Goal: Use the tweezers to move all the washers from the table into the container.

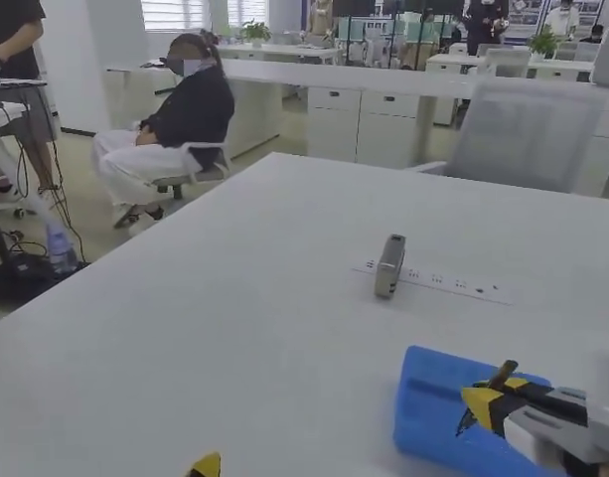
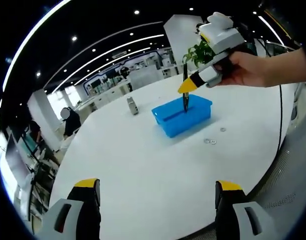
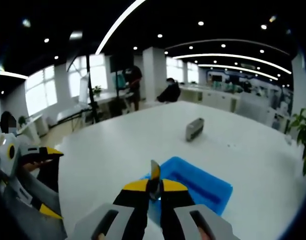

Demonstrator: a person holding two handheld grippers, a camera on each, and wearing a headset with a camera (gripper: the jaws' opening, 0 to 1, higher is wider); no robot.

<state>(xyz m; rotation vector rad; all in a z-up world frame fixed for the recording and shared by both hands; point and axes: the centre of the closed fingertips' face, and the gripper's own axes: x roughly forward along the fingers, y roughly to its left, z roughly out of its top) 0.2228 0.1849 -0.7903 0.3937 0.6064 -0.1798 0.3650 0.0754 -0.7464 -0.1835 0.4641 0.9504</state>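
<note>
Holding tweezers (image 1: 502,375) at the blue container (image 1: 428,417)
Head view: clamped by the right gripper (image 1: 480,402) at 5 o'clock. Left gripper view: left gripper (image 2: 157,192) spread wide, washers (image 2: 210,141) spotted on the table (image 2: 143,165) at the container's 5 o'clock. Right gripper view: tweezers pinched tight.

White desks (image 1: 383,81), office chair (image 1: 528,129), ceiling striplights (image 3: 118,25)

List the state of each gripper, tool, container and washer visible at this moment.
left gripper: open, empty.
right gripper: shut on the tweezers.
tweezers: upright, tips pointing down into the container.
container: open-topped, resting on the table; contents cannot be made out.
washers: lying loose on the table, outside the container.
</note>
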